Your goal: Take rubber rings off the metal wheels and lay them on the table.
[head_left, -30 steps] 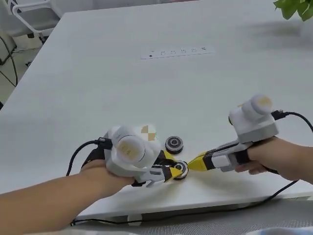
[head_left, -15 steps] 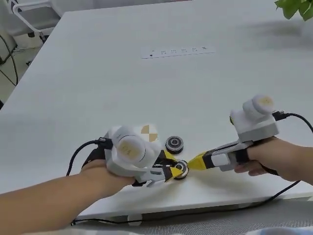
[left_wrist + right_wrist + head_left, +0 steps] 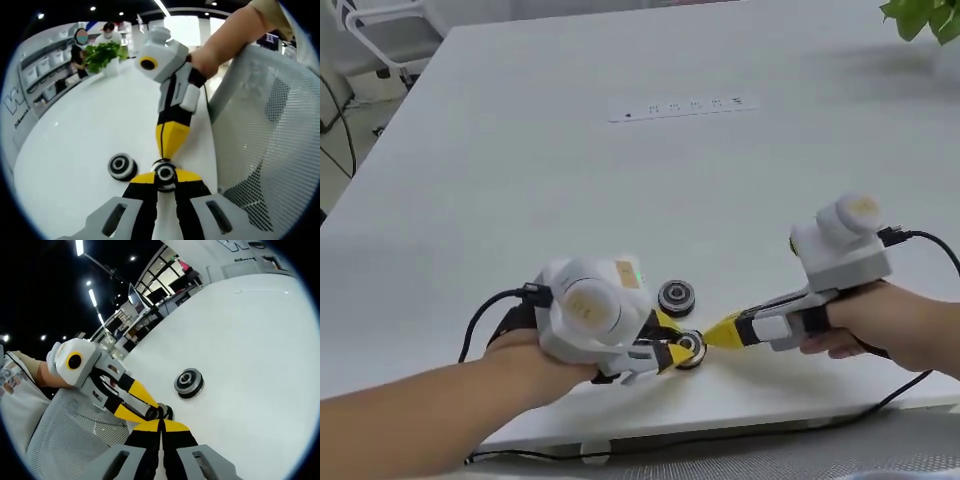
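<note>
Head view, starting left: black cable (image 3: 478, 318) trailing off the hand on the left gripper (image 3: 674, 351). Grips one metal wheel (image 3: 688, 346) there, jaws closed down on its two sides, close to the front edge of the white table (image 3: 520, 180). Shows a second wheel (image 3: 676, 296) flat on the table just behind, apart from both tools, with a black rubber ring (image 3: 112, 168) around its rim. Points the right gripper (image 3: 712, 335) in from the right, yellow tip touching the held wheel. Right gripper view: own jaws pressed together with no visible gap, tip against the wheel's edge. Cannot tell whether any rubber is nipped between them. Left gripper view: same contact seen head-on, with the closed yellow tip meeting the top of the clamped wheel. Farther back on the table, a socket strip (image 3: 682, 106) near the middle and plant leaves (image 3: 920, 15) at the far right corner. Mesh chair back (image 3: 265, 135) to the right in the left gripper view.
</note>
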{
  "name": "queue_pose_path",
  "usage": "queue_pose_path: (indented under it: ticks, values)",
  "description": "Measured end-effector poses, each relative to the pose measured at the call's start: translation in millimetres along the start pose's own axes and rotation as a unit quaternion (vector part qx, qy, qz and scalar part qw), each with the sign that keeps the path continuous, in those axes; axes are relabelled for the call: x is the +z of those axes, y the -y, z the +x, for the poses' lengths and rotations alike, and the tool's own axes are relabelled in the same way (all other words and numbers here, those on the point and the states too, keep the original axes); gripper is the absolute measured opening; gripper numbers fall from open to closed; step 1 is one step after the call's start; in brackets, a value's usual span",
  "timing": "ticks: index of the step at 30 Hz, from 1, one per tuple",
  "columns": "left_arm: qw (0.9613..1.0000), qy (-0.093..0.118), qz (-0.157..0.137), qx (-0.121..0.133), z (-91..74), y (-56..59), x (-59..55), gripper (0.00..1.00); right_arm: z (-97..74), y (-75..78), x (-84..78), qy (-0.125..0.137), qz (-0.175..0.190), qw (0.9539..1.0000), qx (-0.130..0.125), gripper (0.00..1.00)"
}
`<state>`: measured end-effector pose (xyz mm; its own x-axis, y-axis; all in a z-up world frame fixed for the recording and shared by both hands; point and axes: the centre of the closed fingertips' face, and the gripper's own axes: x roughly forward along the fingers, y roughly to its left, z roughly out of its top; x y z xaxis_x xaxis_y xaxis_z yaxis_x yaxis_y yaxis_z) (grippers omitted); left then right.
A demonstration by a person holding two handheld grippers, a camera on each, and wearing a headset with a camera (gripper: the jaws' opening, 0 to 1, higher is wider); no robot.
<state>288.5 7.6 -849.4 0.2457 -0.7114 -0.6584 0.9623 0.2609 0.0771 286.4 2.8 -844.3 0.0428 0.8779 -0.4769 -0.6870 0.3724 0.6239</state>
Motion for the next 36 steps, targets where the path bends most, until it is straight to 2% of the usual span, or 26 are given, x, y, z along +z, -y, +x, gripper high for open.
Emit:
queue_pose_path:
  ticks: [8,12,14,15,16,17,19,28,31,36]
  values:
    - [1.0000,-0.002,0.004,0.000,0.0,0.7,0.6,0.12,1.7,-4.5,0.6,-0.003,-0.012,0.9999,0.009,0.00]
    - [1.0000,-0.002,0.004,-0.001,0.1,0.8,0.6,0.12,3.9,-11.3,1.4,-0.004,-0.017,0.9996,0.022,0.00]
    - [1.0000,-0.001,0.005,-0.001,0.4,0.9,0.9,0.12,6.8,-21.3,2.0,-0.004,-0.018,0.9989,0.044,0.00]
    - [1.0000,0.000,0.003,0.003,1.0,-0.3,1.5,0.12,10.6,-47.7,1.9,-0.005,-0.011,0.9945,0.104,0.00]
    - [1.0000,-0.006,-0.004,0.003,-0.5,-0.8,-1.9,0.12,9.4,-27.6,6.2,0.001,-0.057,0.9973,0.046,0.00]
    - [1.0000,0.002,0.001,-0.001,0.2,-1.2,-0.7,0.12,8.9,-32.4,3.6,-0.005,-0.032,0.9978,0.058,0.00]
    - [1.0000,0.007,0.000,-0.002,0.0,-1.7,-0.9,0.12,7.9,-31.0,3.2,-0.004,-0.033,0.9977,0.060,0.00]
    - [0.9999,0.010,0.004,-0.004,0.6,-1.3,0.8,0.13,2.8,-22.9,-1.4,-0.015,-0.055,0.9974,0.045,0.00]
    - [0.9999,0.010,0.011,-0.007,0.6,-1.3,1.3,0.13,2.2,-22.2,-1.3,-0.016,-0.070,0.9965,0.041,0.00]
    - [0.9997,0.008,0.020,-0.011,-0.5,-0.9,1.6,0.15,1.5,-21.9,-1.6,-0.017,-0.076,0.9961,0.040,0.00]
